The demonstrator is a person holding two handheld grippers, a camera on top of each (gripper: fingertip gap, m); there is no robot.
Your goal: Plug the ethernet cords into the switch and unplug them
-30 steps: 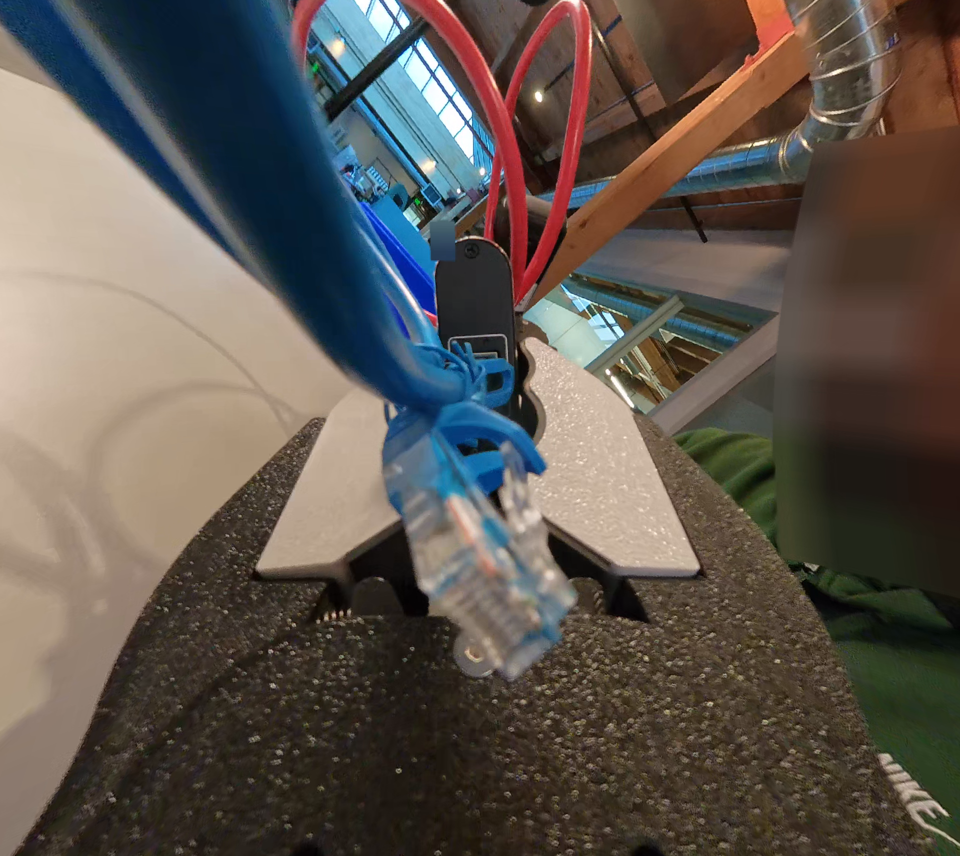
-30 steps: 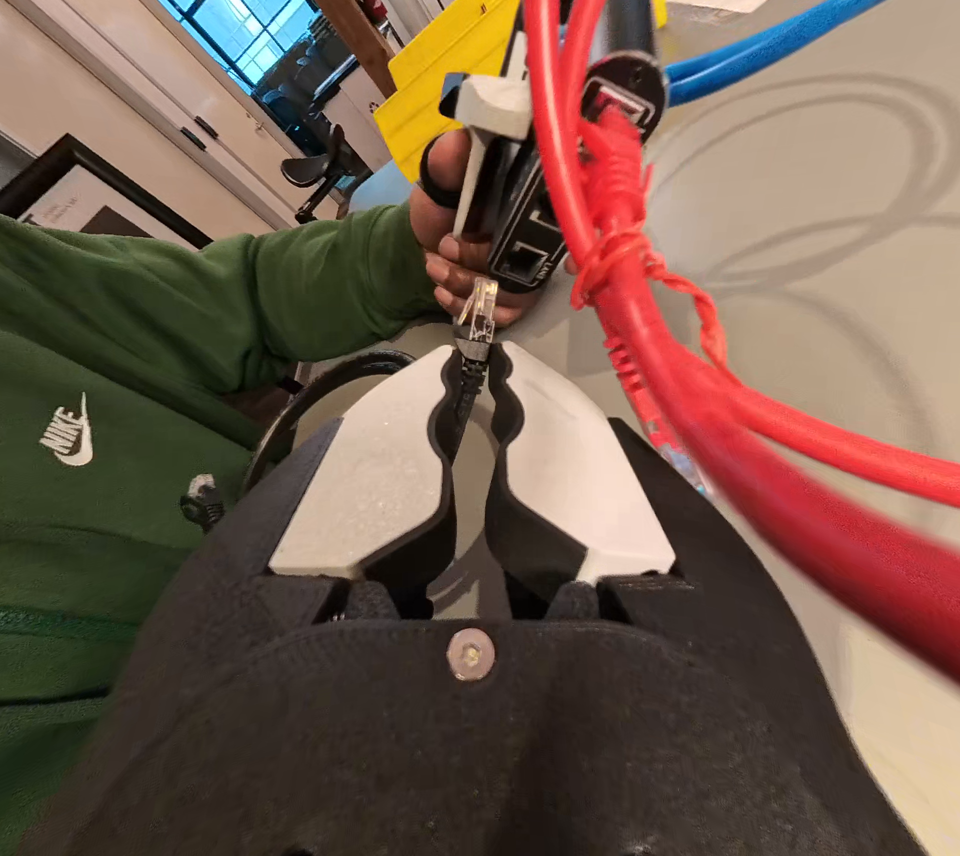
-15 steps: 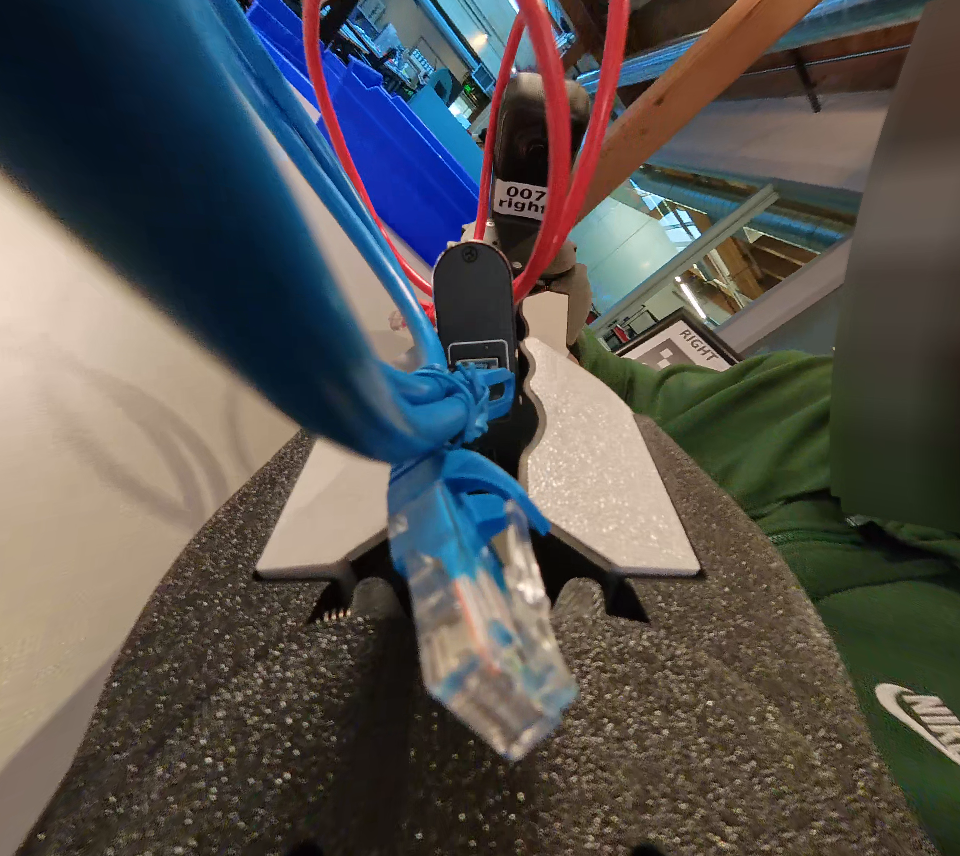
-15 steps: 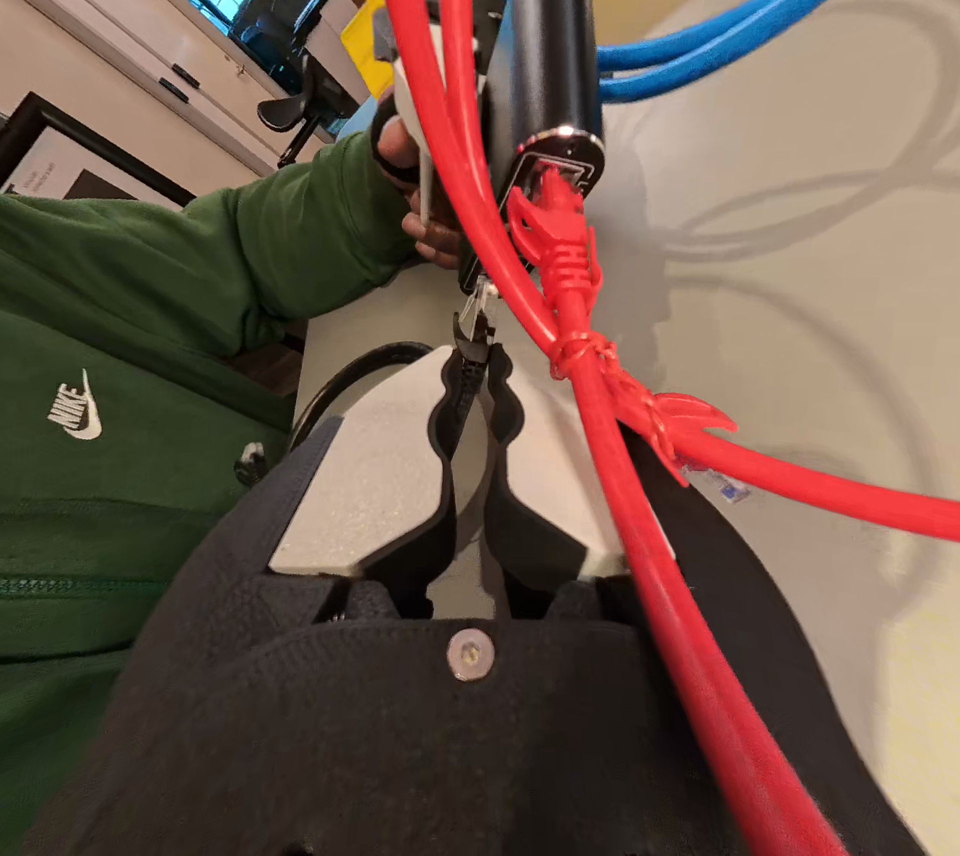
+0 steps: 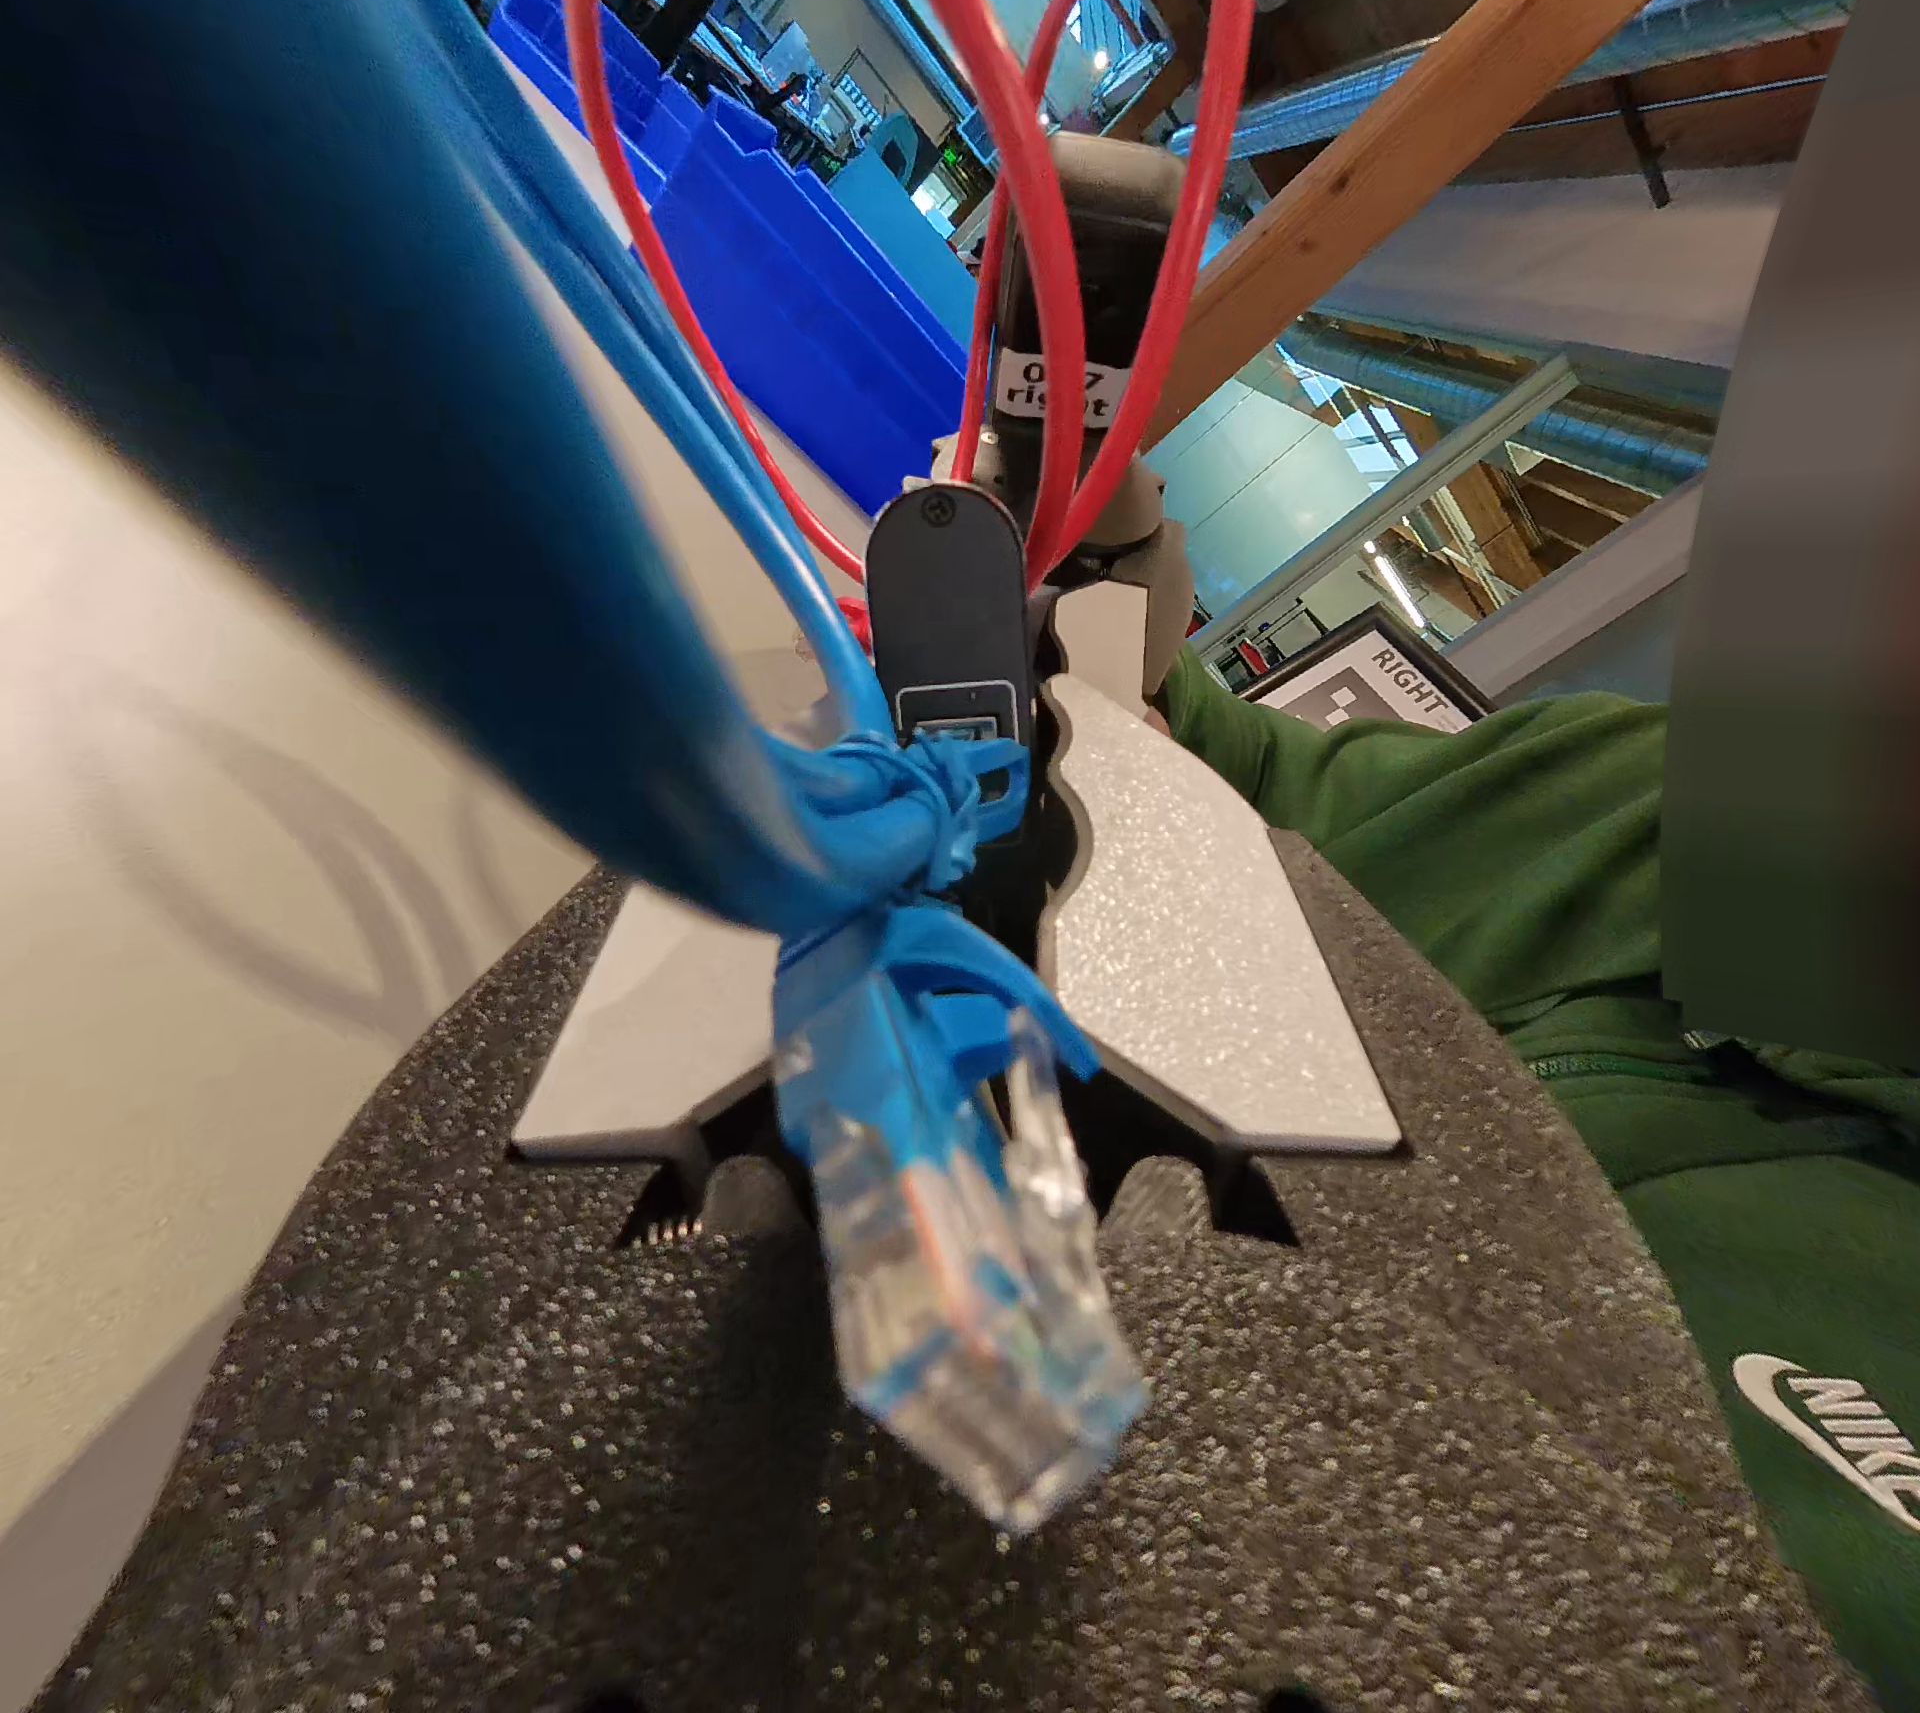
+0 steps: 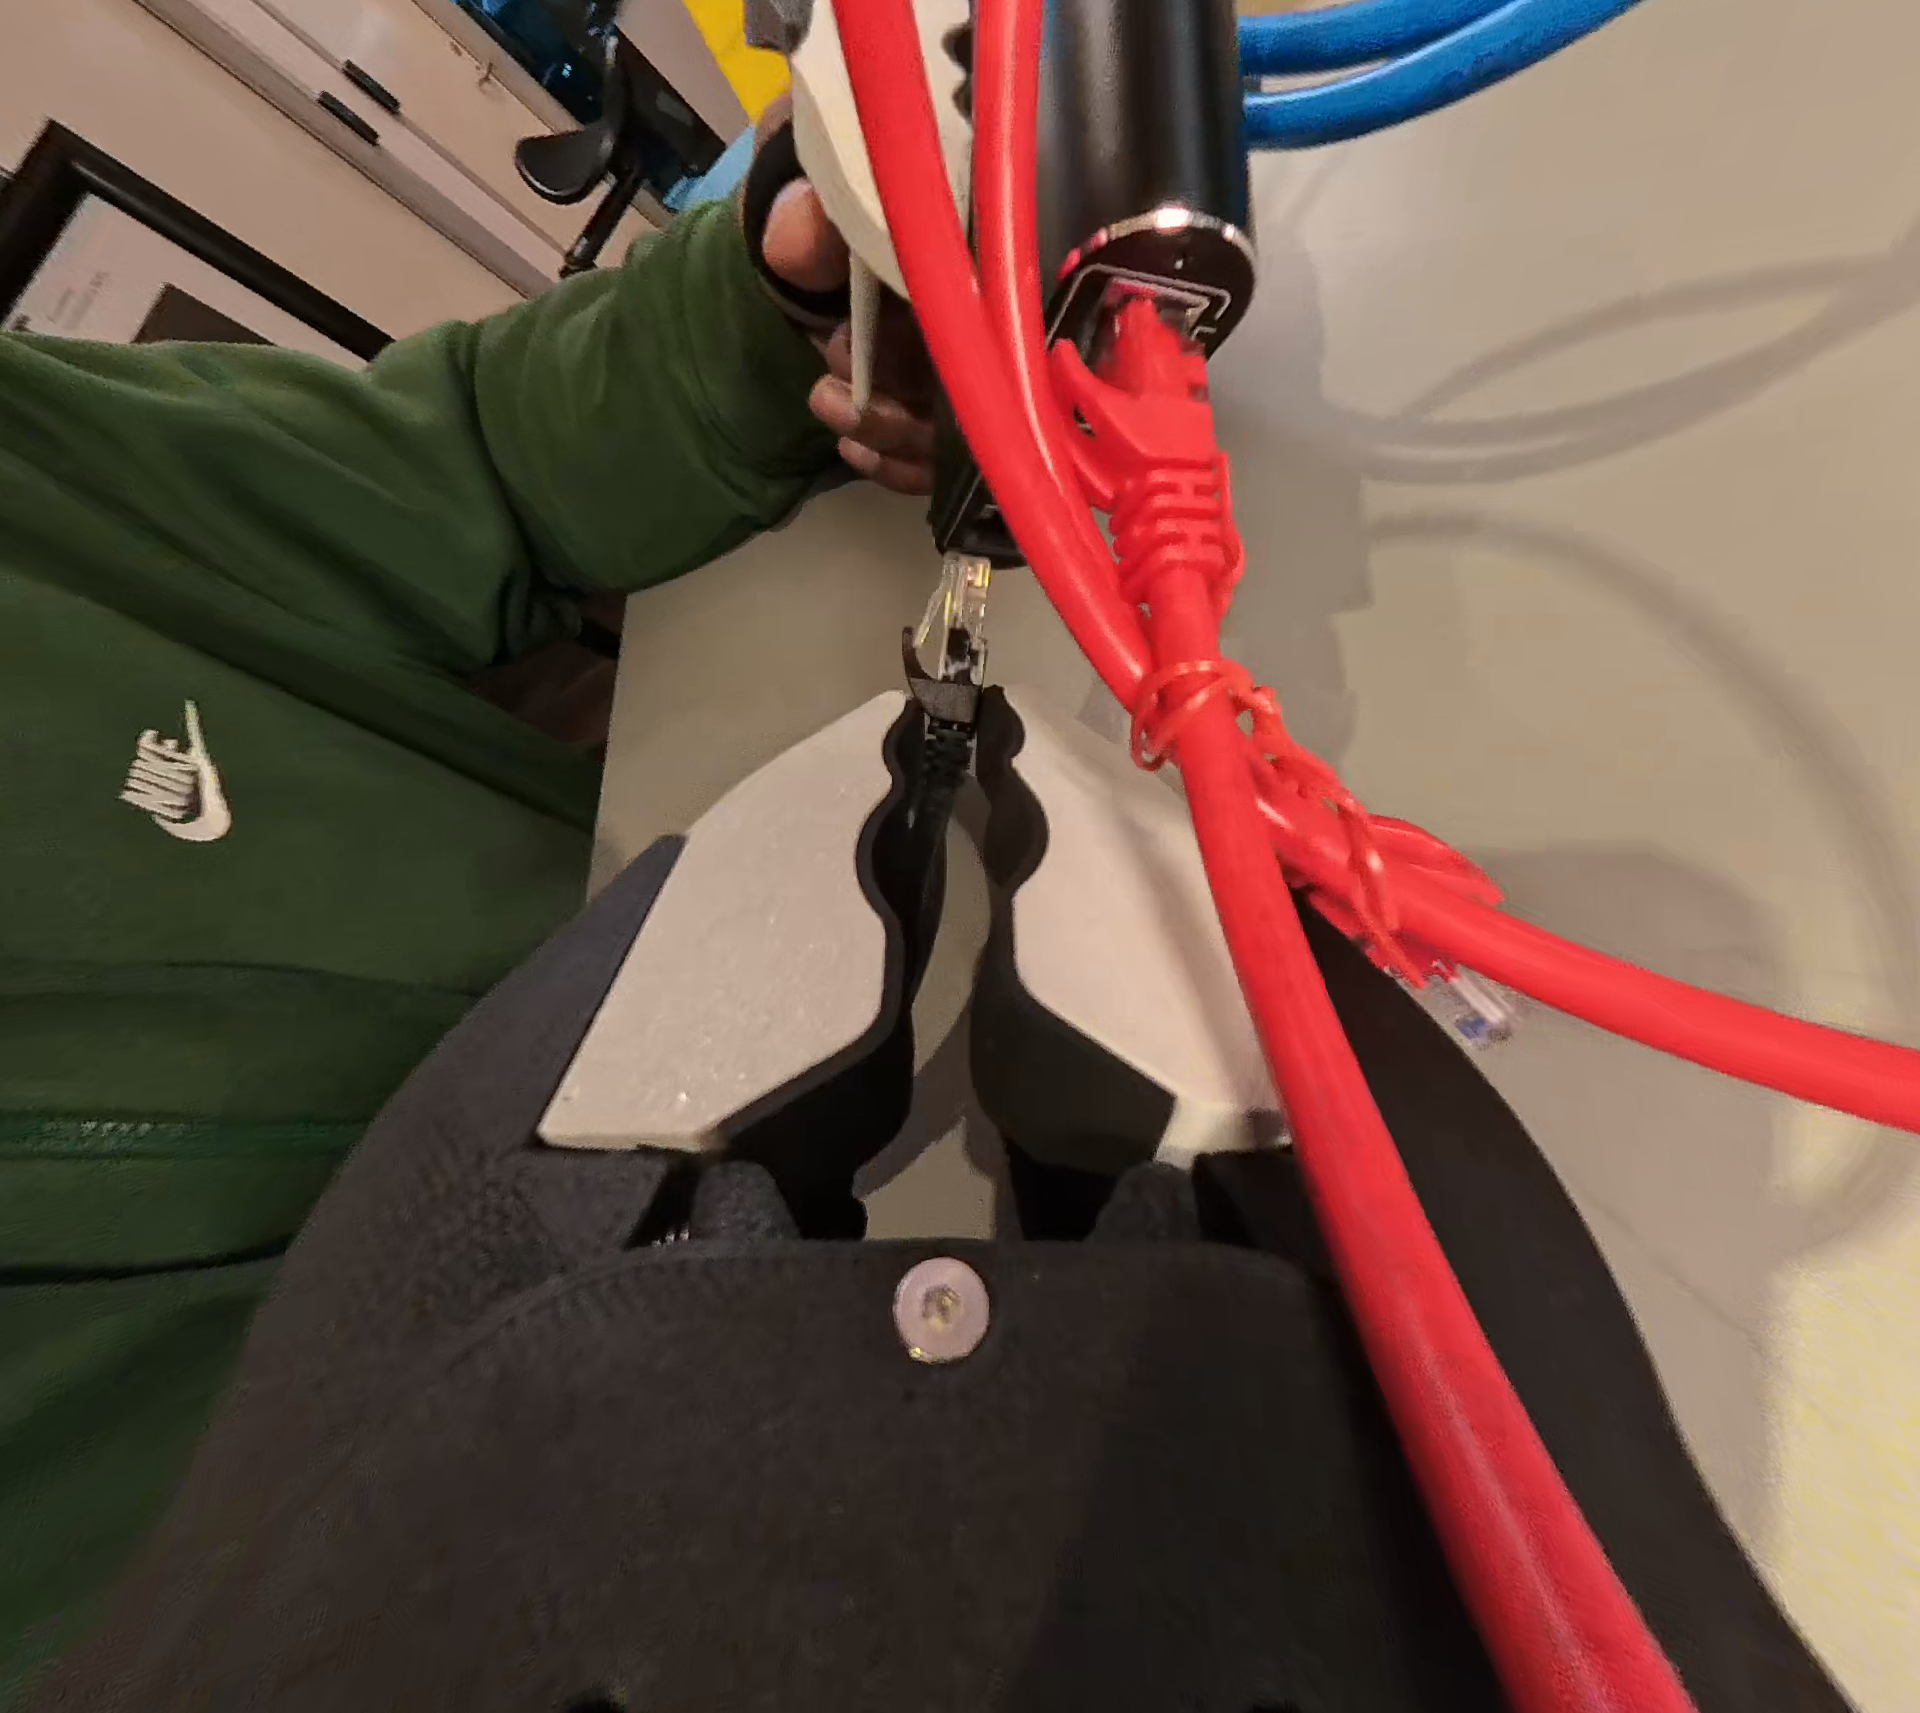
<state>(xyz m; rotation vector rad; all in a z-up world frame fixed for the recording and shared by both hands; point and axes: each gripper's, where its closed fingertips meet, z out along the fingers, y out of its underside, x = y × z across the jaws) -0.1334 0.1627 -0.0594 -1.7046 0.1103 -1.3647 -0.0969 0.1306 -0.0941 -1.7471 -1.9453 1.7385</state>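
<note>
Right wrist view: our right claw [image 6: 951, 707], closed on a black cord's stiff boot, aims its clear plug [image 6: 954, 614] at the switch [image 6: 1138, 53] at 12 o'clock, held in our closed left claw [image 5: 1023, 733]; we judge the latch fragile.

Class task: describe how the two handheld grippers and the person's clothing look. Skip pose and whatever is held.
Both the left gripper and the right gripper have a grainy black body and pale grey, speckled fingers with wavy black inner pads. A silver screw sits on the right body. The sleeve is green, the top bearing a white logo.
</note>
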